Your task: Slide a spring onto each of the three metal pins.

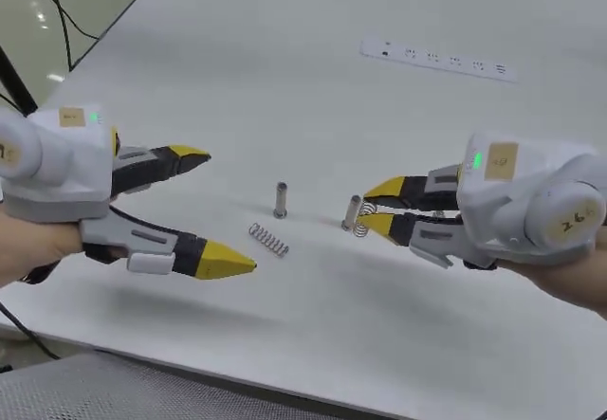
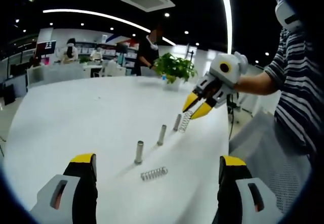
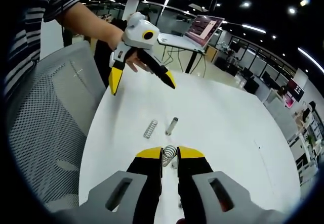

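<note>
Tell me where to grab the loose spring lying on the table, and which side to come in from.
Grip the loose spring at mid-length, jaws closing across its coils, coming straight down from above. It lies flat on its side on the table, so the middle should keep it level. The open left gripper is nearest. Stay clear of the upright pin beside it.

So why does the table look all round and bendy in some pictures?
Left gripper view: the fisheye lens bends the table and the ceiling light strip into curves. Right gripper view: same bending; the chair looks stretched. Head view: table edges look straight.
</note>
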A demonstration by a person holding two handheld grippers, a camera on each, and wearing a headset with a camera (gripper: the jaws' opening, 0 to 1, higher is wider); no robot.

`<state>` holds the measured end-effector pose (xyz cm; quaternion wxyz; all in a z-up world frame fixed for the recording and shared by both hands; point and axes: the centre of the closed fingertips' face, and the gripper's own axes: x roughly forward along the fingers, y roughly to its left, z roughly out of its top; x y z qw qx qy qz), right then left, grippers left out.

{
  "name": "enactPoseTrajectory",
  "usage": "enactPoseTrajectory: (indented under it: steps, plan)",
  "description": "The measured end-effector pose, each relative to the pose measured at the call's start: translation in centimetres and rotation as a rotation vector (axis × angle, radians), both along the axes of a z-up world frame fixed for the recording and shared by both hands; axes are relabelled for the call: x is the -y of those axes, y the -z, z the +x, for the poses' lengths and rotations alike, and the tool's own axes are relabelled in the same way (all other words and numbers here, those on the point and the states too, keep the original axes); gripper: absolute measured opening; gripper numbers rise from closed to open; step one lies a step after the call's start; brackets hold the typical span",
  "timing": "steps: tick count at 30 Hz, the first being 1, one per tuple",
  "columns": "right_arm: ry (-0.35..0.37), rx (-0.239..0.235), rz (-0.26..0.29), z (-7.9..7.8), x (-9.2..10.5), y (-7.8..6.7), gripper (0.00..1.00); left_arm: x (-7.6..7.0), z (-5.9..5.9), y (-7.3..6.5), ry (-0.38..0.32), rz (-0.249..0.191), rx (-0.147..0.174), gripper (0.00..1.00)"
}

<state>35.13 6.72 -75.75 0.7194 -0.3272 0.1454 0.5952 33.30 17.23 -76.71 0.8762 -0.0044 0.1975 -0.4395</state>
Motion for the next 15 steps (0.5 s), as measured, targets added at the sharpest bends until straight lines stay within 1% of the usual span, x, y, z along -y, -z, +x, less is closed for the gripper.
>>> enactPoseTrajectory:
  steps: [1,3,4,6,7,10,13,14,15]
  plan:
    - [0.009,-0.002,0.002,0.2,0.0,0.0,0.07,-0.1,0.0,0.0,-0.002,0.001,0.000,0.98]
    - [0.035,-0.005,0.003,0.9,0.0,0.0,0.07,-0.3,-0.1,0.4,0.000,0.028,-0.004,0.98]
    - [0.049,0.002,0.009,1.3,0.0,-0.1,0.07,-0.3,-0.1,0.4,-0.001,0.028,-0.004,0.98]
    - [0.067,-0.004,0.021,1.7,-0.1,-0.2,0.07,-0.3,-0.2,0.4,-0.004,0.025,-0.008,0.98]
    - [0.083,-0.007,0.032,2.1,-0.1,-0.4,0.07,-0.4,-0.2,0.4,-0.005,0.026,-0.004,0.98]
    - [0.101,0.002,0.033,2.8,0.0,-0.5,0.07,-0.4,-0.2,0.1,-0.011,0.016,0.001,0.98]
    - [0.116,-0.008,0.045,3.4,-0.1,-0.6,0.07,-0.4,-0.2,0.0,-0.012,0.016,0.005,0.98]
    - [0.120,-0.007,0.047,3.5,-0.2,-0.6,0.07,-0.4,-0.2,0.0,-0.012,0.019,0.006,0.98]
    - [0.130,-0.007,0.053,3.7,-0.2,-0.8,0.07,-0.5,-0.2,0.2,-0.008,0.034,0.006,0.98]
